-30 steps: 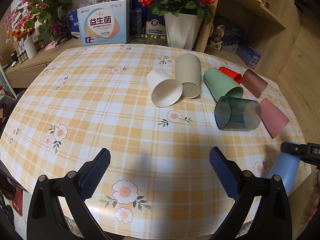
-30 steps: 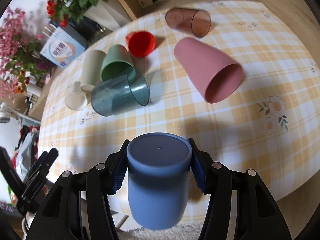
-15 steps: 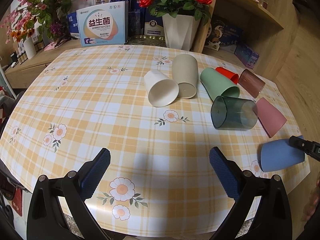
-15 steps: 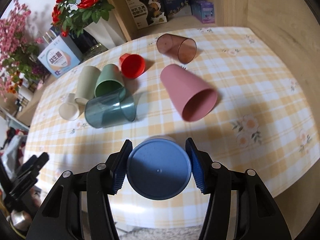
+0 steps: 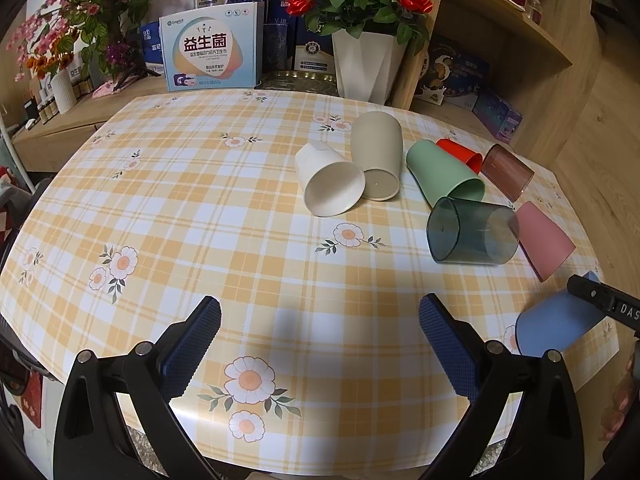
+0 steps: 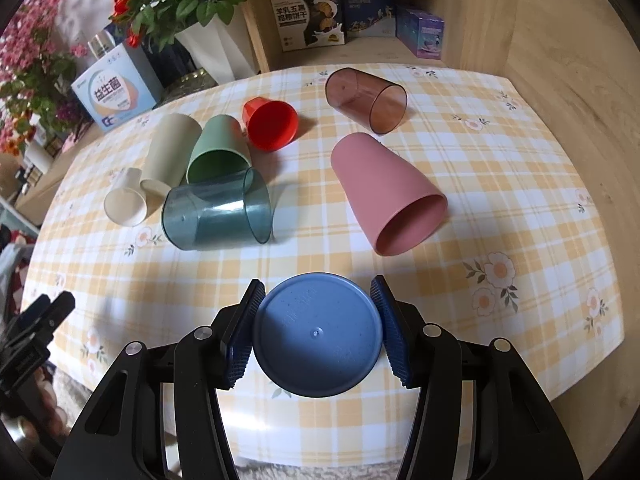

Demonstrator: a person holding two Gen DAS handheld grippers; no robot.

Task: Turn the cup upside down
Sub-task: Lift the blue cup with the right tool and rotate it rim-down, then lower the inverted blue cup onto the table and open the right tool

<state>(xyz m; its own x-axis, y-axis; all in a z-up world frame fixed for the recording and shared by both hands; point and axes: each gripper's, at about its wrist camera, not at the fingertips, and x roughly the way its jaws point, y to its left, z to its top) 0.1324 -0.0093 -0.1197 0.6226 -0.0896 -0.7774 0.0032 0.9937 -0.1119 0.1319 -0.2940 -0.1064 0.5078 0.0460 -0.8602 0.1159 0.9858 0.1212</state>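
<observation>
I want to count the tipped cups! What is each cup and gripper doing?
Blue cup: tilted, base toward camera, held by right hand-held gripper.
Left hand-held gripper: open, empty.
Pink cup: on its side.
Teal cup: on its side.
Green cup: on its side.
Red cup: on its side.

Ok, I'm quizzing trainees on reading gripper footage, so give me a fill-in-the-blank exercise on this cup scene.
1. The right gripper is shut on the ___ cup.
2. The left gripper holds nothing; its jaws stand ___.
3. The pink cup lies on its ___ on the checked tablecloth.
4. The green cup's mouth rests against the clear ___ cup.

Missing words: blue; open; side; teal
</observation>
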